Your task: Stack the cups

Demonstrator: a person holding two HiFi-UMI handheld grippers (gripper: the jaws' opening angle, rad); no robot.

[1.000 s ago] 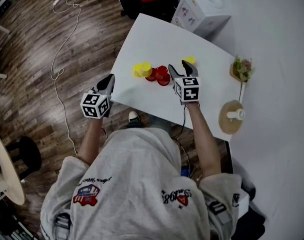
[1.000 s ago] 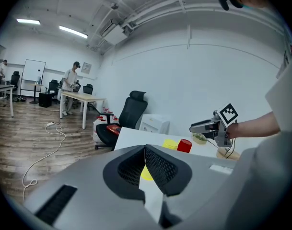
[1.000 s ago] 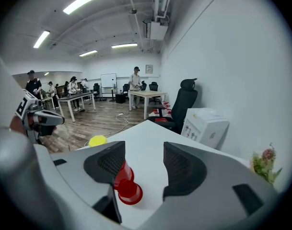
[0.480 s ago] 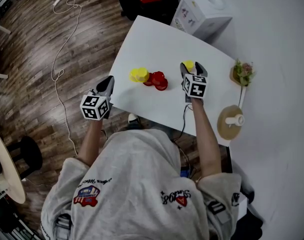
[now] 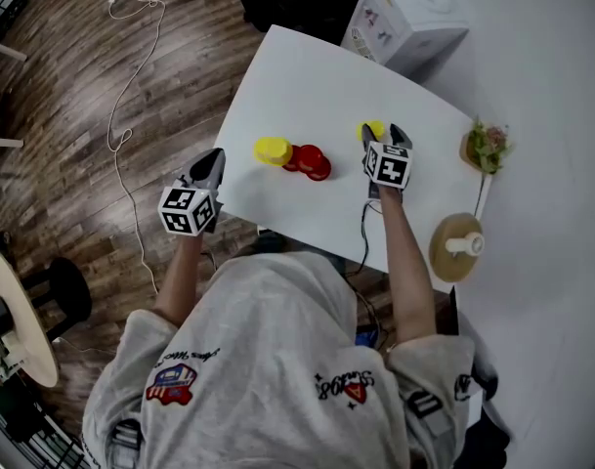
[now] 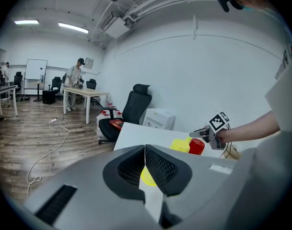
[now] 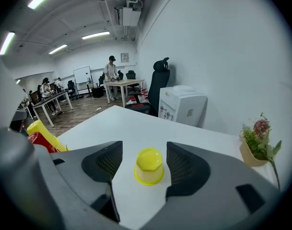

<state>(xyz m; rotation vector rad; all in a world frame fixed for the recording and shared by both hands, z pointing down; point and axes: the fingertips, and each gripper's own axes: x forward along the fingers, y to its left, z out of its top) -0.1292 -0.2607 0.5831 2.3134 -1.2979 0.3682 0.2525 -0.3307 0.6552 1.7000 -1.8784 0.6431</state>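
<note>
**A:** Which step is this?

**B:** The reach for a cup, I'd say. The right gripper [image 7: 143,153] has its jaws apart, and they have just been opening. The lone yellow cup [image 7: 148,166] stands upside down on the table [image 5: 307,76], squarely between them. Bare table shows on either side of it, so nothing is gripped yet.

**A:** And the other cups?

**B:** Off to that gripper's left there's a second yellow cup [image 5: 272,149] with the red cups [image 5: 310,160] right beside it. They sit bunched together, well apart from the lone one.

**A:** The left gripper?

**B:** The left gripper [image 6: 145,150] has its jaws together and holds nothing. It hangs near the table's edge, with the bunch ahead of it and to its right.

**A:** So what does the next move call for?

**B:** Probably closing the right jaws on the cup's walls, low down near the rim, since it narrows toward the top and could slip. After that, lift it and carry it left to the bunch. How the red cups lie is too small to tell from here, so which goes on which is a guess
</note>
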